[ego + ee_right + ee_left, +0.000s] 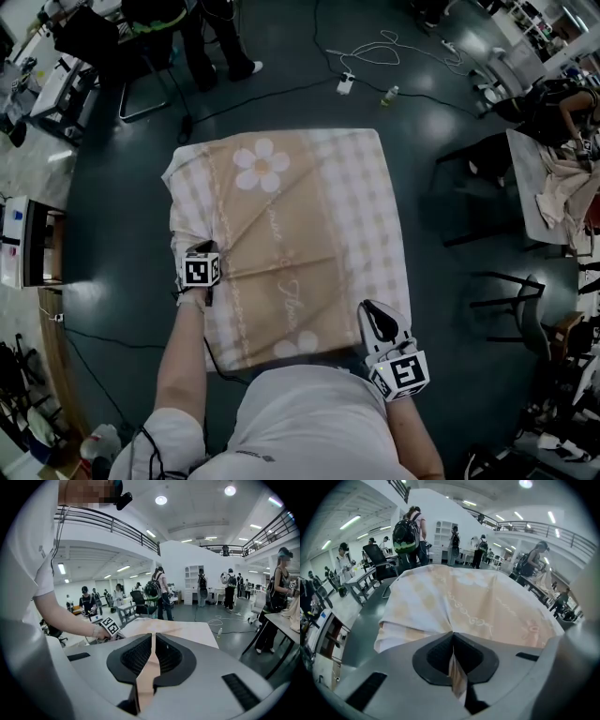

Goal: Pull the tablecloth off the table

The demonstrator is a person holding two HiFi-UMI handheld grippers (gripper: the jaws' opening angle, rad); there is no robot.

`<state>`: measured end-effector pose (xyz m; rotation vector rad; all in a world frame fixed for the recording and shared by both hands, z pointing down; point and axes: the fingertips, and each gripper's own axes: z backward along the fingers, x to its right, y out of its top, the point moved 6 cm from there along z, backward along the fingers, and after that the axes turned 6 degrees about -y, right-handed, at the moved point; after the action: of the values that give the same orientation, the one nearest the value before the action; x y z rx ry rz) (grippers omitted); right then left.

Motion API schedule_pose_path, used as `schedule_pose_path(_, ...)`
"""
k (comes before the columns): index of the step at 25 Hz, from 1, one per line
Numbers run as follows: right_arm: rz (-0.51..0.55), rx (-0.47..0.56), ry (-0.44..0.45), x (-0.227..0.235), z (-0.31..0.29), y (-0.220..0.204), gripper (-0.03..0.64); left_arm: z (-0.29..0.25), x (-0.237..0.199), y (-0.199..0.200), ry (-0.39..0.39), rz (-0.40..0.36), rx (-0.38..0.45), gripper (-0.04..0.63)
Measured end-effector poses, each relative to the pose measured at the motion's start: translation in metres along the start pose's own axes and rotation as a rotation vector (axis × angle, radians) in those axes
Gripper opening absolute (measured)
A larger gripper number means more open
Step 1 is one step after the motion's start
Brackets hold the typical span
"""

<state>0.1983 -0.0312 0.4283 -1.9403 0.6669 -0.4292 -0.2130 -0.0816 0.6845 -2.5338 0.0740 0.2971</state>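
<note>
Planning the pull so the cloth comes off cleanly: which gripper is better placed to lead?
Probably the right gripper: it grips the tablecloth at the near edge. The left gripper pinches a fold farther up.

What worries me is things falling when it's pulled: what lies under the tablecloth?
Only the tablecloth shows, draped over a square top; the table itself is fully covered. No lumps show through.

The tablecloth [300,234] has a tan middle band with white daisies [261,166] and pale cursive lettering, flanked by beige-and-white checks. The left gripper [201,247] and right gripper [370,309] are pale grey with black pads and black-and-white marker cubes. The floor [450,141] is dark blue-grey.
</note>
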Motion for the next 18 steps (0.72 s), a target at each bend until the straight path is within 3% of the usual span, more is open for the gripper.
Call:
schedule_pose_path(6, -0.039, 0.014, 0.040, 0.002, -0.011, 0.003, 0.032, 0.019, 0.026, -0.032, -0.026, -0.018, -0.036, 0.012)
schedule_pose_path(18, -0.009, 0.012, 0.124, 0.013, -0.040, 0.010, 0.032, 0.051, 0.075, -0.100, -0.034, -0.027, -0.094, 0.012)
